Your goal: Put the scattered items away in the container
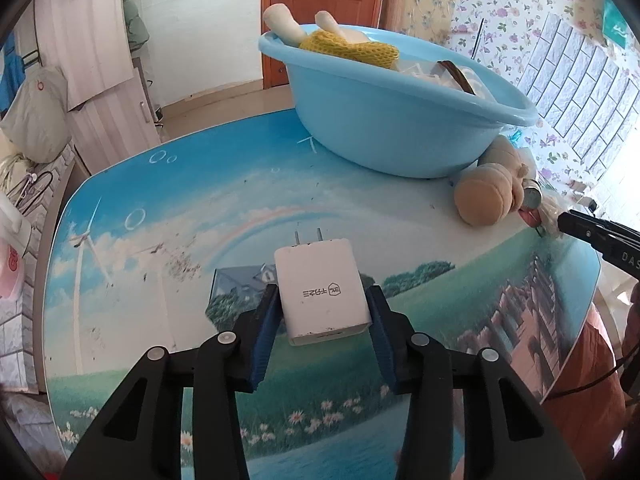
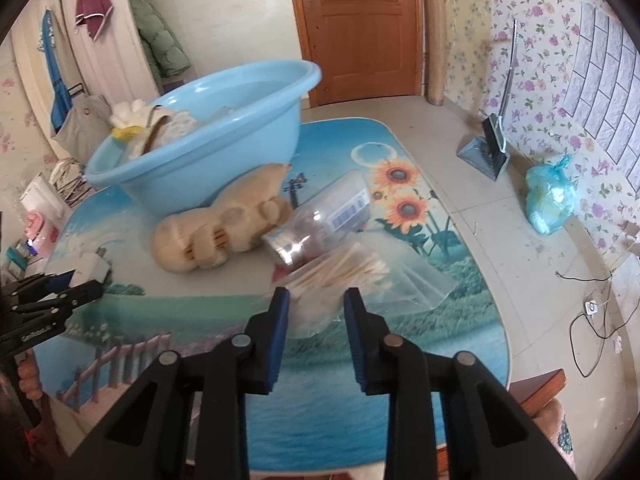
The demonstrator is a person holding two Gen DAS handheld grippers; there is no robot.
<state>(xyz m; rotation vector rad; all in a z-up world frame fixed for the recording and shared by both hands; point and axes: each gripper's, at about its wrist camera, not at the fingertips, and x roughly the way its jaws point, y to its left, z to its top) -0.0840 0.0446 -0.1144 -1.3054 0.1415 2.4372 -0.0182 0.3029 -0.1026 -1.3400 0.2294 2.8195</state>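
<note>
Straddling a white charger (image 1: 323, 289) on the table (image 1: 460, 248), my left gripper (image 1: 323, 307) stood with its blue pads (image 1: 267, 320) spread either side of the plug block; whether they pressed it I could not tell. Ahead and to the right of those fingers sat the blue basin (image 1: 400, 120), already holding items, a tan plush toy (image 1: 486, 190) against its base. My right gripper (image 2: 316, 304) was released, fingers apart around a clear bag of cotton swabs (image 2: 344, 272), with a toppled clear jar (image 2: 320, 224) just beyond.

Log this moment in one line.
left tool: open around white plastic charger | right tool: open at clear swab bag | blue plastic basin: part-filled
</note>
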